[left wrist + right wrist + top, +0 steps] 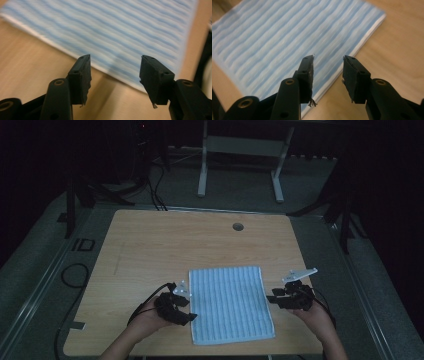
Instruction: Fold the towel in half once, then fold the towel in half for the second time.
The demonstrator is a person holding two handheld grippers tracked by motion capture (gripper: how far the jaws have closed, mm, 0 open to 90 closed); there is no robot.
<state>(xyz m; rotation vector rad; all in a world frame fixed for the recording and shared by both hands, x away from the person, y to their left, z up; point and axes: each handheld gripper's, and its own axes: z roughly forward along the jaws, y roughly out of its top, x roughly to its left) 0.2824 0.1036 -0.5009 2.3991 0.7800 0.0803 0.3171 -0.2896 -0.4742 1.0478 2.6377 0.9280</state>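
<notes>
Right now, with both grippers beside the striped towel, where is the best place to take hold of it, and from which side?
Probably at the near corners of the blue striped towel. It lies flat and folded on the table, so only its layered edges offer anything to pinch. The left gripper could come in low from the left edge, the right gripper from the right edge; both stand open with nothing between their jaws.

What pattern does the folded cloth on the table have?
The cloth has thin light-blue and white stripes, clearest in the right gripper view.

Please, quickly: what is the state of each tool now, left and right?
Left tool: open, empty, above the edge of the folded blue-and-white striped cloth.
Right tool: open, empty, over the cloth's edge.
</notes>
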